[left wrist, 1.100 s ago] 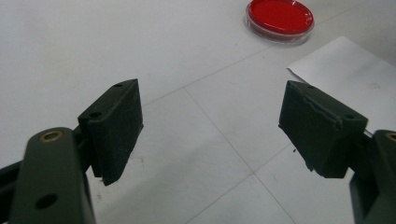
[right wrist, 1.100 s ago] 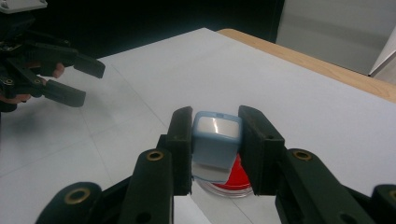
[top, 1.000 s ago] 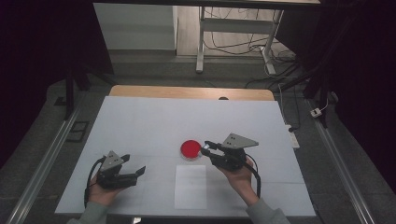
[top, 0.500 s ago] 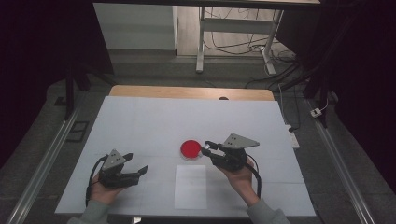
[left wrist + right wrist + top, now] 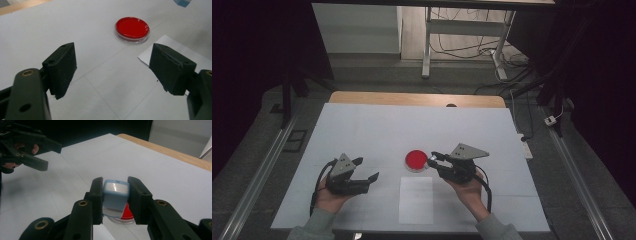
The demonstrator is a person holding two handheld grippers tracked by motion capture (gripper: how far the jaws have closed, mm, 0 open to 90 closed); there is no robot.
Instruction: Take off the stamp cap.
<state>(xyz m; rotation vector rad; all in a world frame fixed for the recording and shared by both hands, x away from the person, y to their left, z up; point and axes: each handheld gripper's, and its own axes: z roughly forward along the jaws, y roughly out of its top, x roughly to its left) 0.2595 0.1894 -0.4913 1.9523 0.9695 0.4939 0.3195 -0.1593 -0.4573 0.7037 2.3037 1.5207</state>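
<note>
Right gripper (image 5: 115, 202) clamped on a small pale blue block (image 5: 115, 195), glossy white face turned up toward the camera, 2 pads pressing its flanks. Held just above the near rim of the red dish (image 5: 416, 160), probably poised to press the block into the red surface, stamp-and-ink-pad fashion; contact between block and dish cannot be told. Dish (image 5: 132, 27) shallow, clear-walled, sitting about midway between the left and right edges of the bench (image 5: 362, 130), nearer the front edge than the back.

White paper sheet (image 5: 416, 199) lying flat at the front edge, just in front of the dish and apart from it; likely the target for the next step, so kept close to hand.

Left gripper (image 5: 363, 172) toward the front left corner, jaws wide apart, nothing between them, raised off the surface and aimed at dish and paper; probably waiting to steady 1 of them
</note>
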